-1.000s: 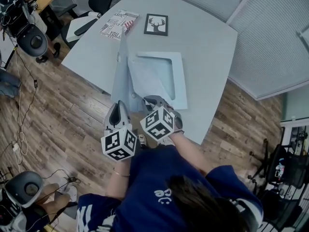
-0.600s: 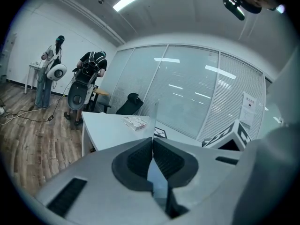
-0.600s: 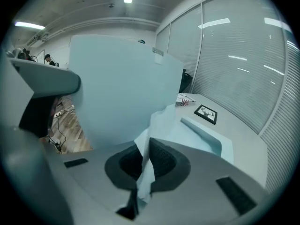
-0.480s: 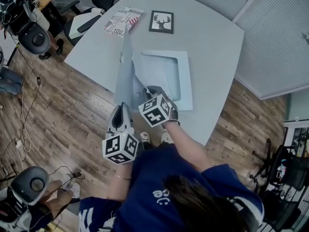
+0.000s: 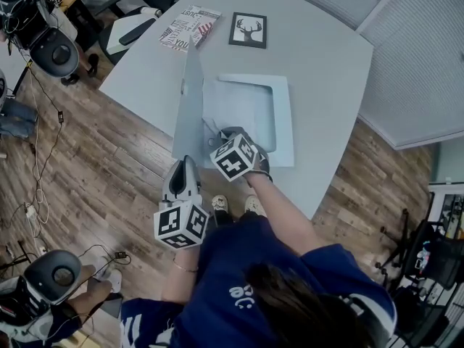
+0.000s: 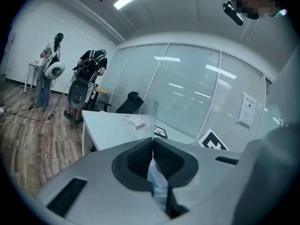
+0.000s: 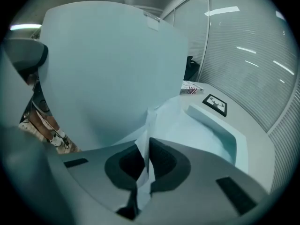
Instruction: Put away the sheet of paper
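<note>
A pale blue flat folder box [image 5: 286, 122] lies open on the grey table [image 5: 319, 56]. Its cover [image 5: 191, 100] stands nearly upright at the left side. My left gripper [image 5: 184, 171] is shut on the cover's near edge, which the left gripper view shows edge-on [image 6: 155, 118] between the pads of the left gripper [image 6: 153, 142]. My right gripper [image 5: 226, 133] reaches over the box's near end, shut on the sheet of paper [image 5: 235, 106] lying into the box. In the right gripper view the sheet of paper [image 7: 150, 123] runs between the right gripper [image 7: 146, 143] pads, with the cover [image 7: 112, 64] rising at the left.
A framed deer picture [image 5: 248, 30] and a printed booklet [image 5: 190, 27] lie at the table's far side. An office chair [image 5: 134, 27] stands beyond the far left corner. The table's near edge runs just ahead of the person. Two people [image 6: 91, 74] stand far off with equipment.
The right gripper has moved forward over the box with the sheet in it. The left gripper still holds the cover upright.
</note>
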Tool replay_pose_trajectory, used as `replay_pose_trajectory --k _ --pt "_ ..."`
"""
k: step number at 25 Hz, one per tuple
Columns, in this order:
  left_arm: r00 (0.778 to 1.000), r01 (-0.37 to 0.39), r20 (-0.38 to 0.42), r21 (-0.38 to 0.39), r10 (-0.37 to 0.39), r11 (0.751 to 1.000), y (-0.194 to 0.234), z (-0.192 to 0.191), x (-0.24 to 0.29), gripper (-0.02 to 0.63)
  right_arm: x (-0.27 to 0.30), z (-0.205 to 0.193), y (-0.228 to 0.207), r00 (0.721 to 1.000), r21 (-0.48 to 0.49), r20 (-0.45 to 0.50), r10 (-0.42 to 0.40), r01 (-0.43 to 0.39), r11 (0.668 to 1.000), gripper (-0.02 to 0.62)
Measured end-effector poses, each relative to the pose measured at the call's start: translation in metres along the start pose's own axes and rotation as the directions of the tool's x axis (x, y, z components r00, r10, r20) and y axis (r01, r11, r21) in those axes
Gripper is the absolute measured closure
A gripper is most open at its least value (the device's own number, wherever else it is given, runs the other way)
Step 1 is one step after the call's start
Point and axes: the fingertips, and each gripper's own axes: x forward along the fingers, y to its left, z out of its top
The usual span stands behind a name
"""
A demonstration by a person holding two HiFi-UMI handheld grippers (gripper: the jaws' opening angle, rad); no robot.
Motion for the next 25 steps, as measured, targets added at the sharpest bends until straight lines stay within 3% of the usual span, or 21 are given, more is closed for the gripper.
replay_pose_trajectory --k 5,8,11,14,18,20,23,25 --pt "1.0 0.001 0.001 -0.006 -0.001 1.0 0.003 0.0 -0.001 0.598 0.002 0.001 0.02 0.992 -0.019 -0.021 0.123 -0.124 0.992 0.582" --pt "1.0 0.005 0.001 0.002 -0.005 1.0 0.002 -0.001 -0.003 0.598 -0.001 0.003 0.042 0.974 -0.05 -0.03 0.225 -0.226 0.973 0.446" --pt "1.0 -0.002 0.005 -0.006 0.002 1.0 0.004 -0.001 -0.004 0.597 -0.006 0.006 0.059 0.955 -0.082 -0.033 0.295 -0.296 0.952 0.384" --pt "1.0 -0.016 0.006 -0.027 0.016 1.0 0.012 -0.001 -0.004 0.597 -0.011 0.008 0.065 0.946 -0.11 -0.022 0.323 -0.323 0.94 0.371" --pt "1.0 -0.027 0.008 -0.044 0.027 0.999 0.02 0.001 -0.003 0.597 -0.018 0.021 0.063 0.931 -0.065 0.045 0.363 -0.36 0.931 0.409" --pt "1.0 -0.028 0.007 -0.04 0.028 0.999 0.02 0.001 -0.003 0.598 -0.02 0.029 0.053 0.935 -0.046 0.085 0.344 -0.341 0.939 0.503" --pt "1.0 -0.026 0.004 -0.009 0.026 1.0 0.018 0.001 -0.002 0.597 -0.024 0.036 0.034 0.945 -0.009 0.125 0.301 -0.302 0.953 0.514" --pt "1.0 -0.016 0.005 0.008 0.016 1.0 0.015 0.001 -0.001 0.597 -0.029 0.039 0.022 0.946 0.038 0.158 0.284 -0.294 0.955 0.562"
